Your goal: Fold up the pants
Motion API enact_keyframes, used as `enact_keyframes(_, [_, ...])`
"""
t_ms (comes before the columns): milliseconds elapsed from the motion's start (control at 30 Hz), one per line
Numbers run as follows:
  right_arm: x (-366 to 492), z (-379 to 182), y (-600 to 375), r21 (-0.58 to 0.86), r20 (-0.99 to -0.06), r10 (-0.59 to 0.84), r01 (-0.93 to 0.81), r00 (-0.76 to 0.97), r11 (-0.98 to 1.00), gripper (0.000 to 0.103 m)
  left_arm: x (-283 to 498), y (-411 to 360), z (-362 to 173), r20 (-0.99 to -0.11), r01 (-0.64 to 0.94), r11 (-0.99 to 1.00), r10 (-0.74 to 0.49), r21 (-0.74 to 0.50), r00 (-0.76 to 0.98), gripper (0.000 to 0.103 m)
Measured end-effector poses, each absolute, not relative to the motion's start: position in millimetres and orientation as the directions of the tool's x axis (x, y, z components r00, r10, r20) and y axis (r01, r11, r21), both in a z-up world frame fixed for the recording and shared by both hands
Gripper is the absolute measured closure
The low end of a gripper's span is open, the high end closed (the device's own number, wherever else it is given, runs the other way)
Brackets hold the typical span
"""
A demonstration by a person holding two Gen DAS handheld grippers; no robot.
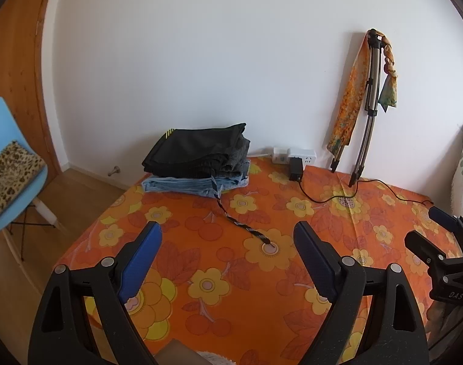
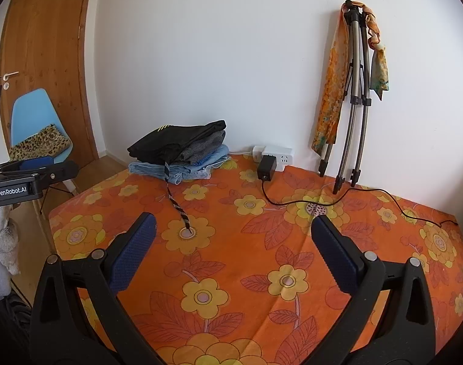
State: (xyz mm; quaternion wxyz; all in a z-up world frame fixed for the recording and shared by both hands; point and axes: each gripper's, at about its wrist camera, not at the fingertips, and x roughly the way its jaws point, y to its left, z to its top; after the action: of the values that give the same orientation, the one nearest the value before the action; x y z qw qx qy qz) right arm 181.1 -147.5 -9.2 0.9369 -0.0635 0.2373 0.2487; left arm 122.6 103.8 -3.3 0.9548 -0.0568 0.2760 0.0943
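Left gripper (image 1: 228, 243): jaws spread wide, holding nothing, poised above the near part of the tabletop (image 1: 322, 219). It also appears at the left edge of the right wrist view, seen side-on.

Right gripper (image 2: 233, 237): jaws spread wide, holding nothing, above the near tabletop; it shows at the right edge of the left wrist view.

Tabletop: covered by an orange cloth with yellow flowers.

Stack of folded pants (image 1: 198, 158): far left of the tabletop, close to the white wall. Black pair on top, grey beneath it, light blue denim at the bottom. Well apart from both grippers.

Drawstring (image 1: 240, 222): black-and-white patterned, trailing from the stack toward the near side, lying flat on the cloth.

Power strip (image 1: 295, 155): white, at the far edge against the wall, with a black adapter (image 1: 295, 168) plugged in; a thin black cable (image 1: 368, 193) runs right across the cloth.

Tripod (image 1: 368, 106): folded, leaning on the wall at far right, feet on the tabletop, an orange scarf (image 1: 350, 100) draped over it.

Blue chair (image 2: 33, 118): left, off the tabletop, carrying a leopard-print cushion (image 2: 39, 146), before a wooden door (image 2: 46, 45).
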Motion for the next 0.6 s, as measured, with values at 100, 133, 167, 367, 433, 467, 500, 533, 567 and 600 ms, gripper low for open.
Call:
enact_keyframes(100, [181.0,-9.1,-147.4,-0.003,-0.477,0.434,-0.495,0.764,0.869,0.0,122.6,103.3,-3.3,-0.537,-0.213,0.976,0.153,-0.051,0.83,0.014])
enact_keyframes(133, [181.0,-9.2,-147.5,-0.002,-0.478,0.434,-0.495,0.764,0.869,0.0,122.6,103.3,-3.4,-0.537,-0.213,0.976,0.153,-0.051,0.83,0.014])
enact_keyframes(167, [180.7,-9.0,-147.3,-0.002,-0.478,0.434,-0.495,0.764,0.869,0.0,122.6,103.4,-3.4,-0.537,-0.213,0.976,0.153,-0.052,0.829,0.014])
enact_keyframes(367, [181.0,-9.2,-147.0,-0.003,-0.478,0.434,-0.496,0.764,0.868,0.0,121.7,103.1,-3.7,-0.533,-0.218,0.975,0.158,-0.051,0.831,0.014])
enact_keyframes(433, [180.8,-9.4,-146.8,-0.004,-0.479,0.435,-0.498,0.763,0.867,0.0,121.3,103.2,-3.8,-0.532,-0.218,0.975,0.158,-0.051,0.832,0.014])
enact_keyframes(467, [180.5,-9.9,-146.7,-0.005,-0.48,0.436,-0.499,0.762,0.867,0.0,121.3,103.1,-3.8,-0.532,-0.219,0.975,0.159,-0.05,0.832,0.014])
enact_keyframes(500, [180.6,-10.4,-146.8,-0.005,-0.481,0.436,-0.5,0.761,0.866,0.0,121.4,102.9,-3.9,-0.531,-0.219,0.975,0.16,-0.049,0.832,0.014])
enact_keyframes(533, [180.9,-10.9,-147.0,-0.005,-0.482,0.436,-0.5,0.76,0.866,0.0,121.3,103.3,-3.9,-0.533,-0.217,0.975,0.158,-0.051,0.831,0.014])
enact_keyframes(567, [181.2,-11.2,-147.2,-0.004,-0.483,0.436,-0.5,0.759,0.866,0.0,121.3,103.1,-4.0,-0.533,-0.218,0.975,0.158,-0.051,0.831,0.014])
enact_keyframes(600, [181.3,-11.1,-147.3,-0.004,-0.483,0.436,-0.5,0.759,0.866,0.0,120.7,103.0,-3.7,-0.532,-0.219,0.975,0.159,-0.05,0.832,0.014])
